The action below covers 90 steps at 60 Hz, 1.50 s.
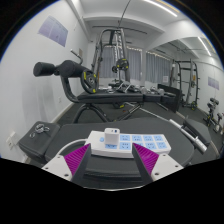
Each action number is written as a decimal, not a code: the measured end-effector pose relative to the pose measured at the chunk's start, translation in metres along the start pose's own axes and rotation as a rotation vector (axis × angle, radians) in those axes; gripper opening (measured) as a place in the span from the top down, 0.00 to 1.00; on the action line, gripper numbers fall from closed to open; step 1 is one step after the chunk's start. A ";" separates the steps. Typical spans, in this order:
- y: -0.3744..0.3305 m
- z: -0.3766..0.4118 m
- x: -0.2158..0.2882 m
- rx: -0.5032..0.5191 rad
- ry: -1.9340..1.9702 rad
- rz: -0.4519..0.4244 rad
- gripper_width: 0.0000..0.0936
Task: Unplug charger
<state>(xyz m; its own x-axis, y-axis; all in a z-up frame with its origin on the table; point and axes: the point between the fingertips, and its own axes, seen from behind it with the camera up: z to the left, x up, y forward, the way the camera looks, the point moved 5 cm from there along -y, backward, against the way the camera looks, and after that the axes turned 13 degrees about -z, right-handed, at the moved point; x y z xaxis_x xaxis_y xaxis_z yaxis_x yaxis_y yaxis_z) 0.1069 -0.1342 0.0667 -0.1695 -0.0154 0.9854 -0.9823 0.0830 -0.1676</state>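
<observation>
A white power strip (130, 142) with light-blue sockets lies on a black platform (112, 170) on the floor. A white cube-shaped charger (108, 137) is plugged into its left part and stands upright. My gripper (112, 160) is open. Its magenta pads (76, 158) sit wide apart at either side of the platform. The strip and charger lie just ahead of the fingertips and between their lines. Neither finger touches the charger.
This is a gym room with a grey floor. A black weight bench (95, 95) and a cable rack (118, 55) stand beyond the strip. A barbell (186, 128) lies on the floor at the right. A black object (33, 135) sits at the left.
</observation>
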 end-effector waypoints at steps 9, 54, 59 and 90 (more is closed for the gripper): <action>0.032 0.000 -0.008 -0.015 0.022 -0.013 0.09; 0.114 -0.001 -0.013 -0.044 0.012 -0.060 0.78; 0.107 -0.007 0.021 -0.042 0.020 -0.156 0.79; 0.082 -0.276 0.051 -0.221 -0.056 0.022 0.76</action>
<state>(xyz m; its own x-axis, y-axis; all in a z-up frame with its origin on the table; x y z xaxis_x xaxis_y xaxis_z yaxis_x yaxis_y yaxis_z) 0.0400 0.1470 0.1112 -0.2006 -0.0662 0.9774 -0.9381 0.3005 -0.1722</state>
